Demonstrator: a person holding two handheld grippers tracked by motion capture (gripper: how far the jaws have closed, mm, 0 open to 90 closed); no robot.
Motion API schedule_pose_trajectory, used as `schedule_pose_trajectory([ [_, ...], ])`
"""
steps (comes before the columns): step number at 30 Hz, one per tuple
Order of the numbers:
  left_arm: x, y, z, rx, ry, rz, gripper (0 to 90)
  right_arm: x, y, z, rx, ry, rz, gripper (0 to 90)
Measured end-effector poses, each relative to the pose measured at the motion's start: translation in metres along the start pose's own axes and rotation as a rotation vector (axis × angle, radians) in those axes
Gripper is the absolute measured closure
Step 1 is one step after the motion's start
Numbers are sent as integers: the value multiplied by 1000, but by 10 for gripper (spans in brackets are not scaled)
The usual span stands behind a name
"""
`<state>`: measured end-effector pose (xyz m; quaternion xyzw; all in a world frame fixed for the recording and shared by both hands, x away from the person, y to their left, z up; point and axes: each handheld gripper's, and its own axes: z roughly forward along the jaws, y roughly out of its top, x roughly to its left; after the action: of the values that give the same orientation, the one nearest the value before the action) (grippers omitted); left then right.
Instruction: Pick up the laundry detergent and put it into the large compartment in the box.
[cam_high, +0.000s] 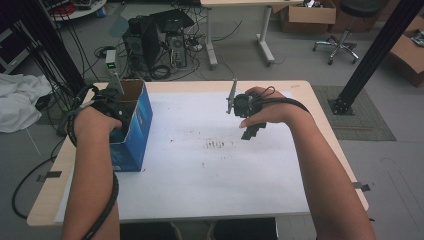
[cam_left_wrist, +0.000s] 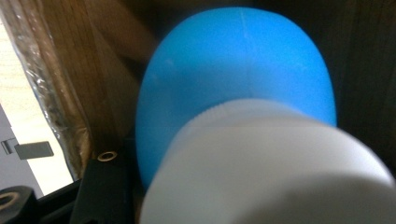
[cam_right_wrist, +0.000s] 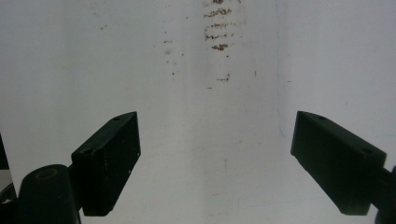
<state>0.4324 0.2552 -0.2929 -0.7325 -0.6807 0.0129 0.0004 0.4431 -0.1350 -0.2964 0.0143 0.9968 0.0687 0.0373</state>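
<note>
**White sheet, blue box, two claws**

Grey floor lies all around a pale wood bench (cam_high: 320, 107) with round corners. A big white sheet (cam_high: 210, 185) covers most of the bench top. It is flat and smooth, with small brown marks (cam_high: 216, 144) near its middle.

A blue cardboard box (cam_high: 135, 135) stands on the bench at the sheet's far-from-middle side, by the person's left hand. The box is open on top, and its inside walls are plain brown card.

The left claw (cam_high: 112, 107) reaches down into the blue box. In the left gripper view, a round, smooth blue bottle (cam_left_wrist: 233, 74) sits inside the box, right up against the camera. It has a white cap (cam_left_wrist: 266, 168) with fine ridges along its edge. The brown box wall (cam_left_wrist: 70, 70) is just beside the bottle, with shiny clear tape down its edge. The bottle hides the claw's tips, so I cannot tell if the left claw is gripping it or not.

The right claw (cam_right_wrist: 215, 161) hangs over the white sheet, on the other side of the brown marks from the box. Its two black, blocky jaws are spread wide, with nothing between them.
</note>
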Motion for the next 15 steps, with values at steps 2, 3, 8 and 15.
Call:
schedule_pose_trajectory([
  [2, -1, 0, 0, 6, 4, 0, 408, 0, -1, 0, 2, 1, 4, 158],
  [3, -1, 0, 0, 6, 4, 0, 407, 0, -1, 0, 2, 1, 4, 158],
  [8, -3, 0, 1, 10, 14, 5, 405, 1, -3, -2, 5, 2, 8, 158],
  [15, -2, -1, 1, 0, 8, -10, 402, 1, -6, -5, 5, -1, 16, 158],
])
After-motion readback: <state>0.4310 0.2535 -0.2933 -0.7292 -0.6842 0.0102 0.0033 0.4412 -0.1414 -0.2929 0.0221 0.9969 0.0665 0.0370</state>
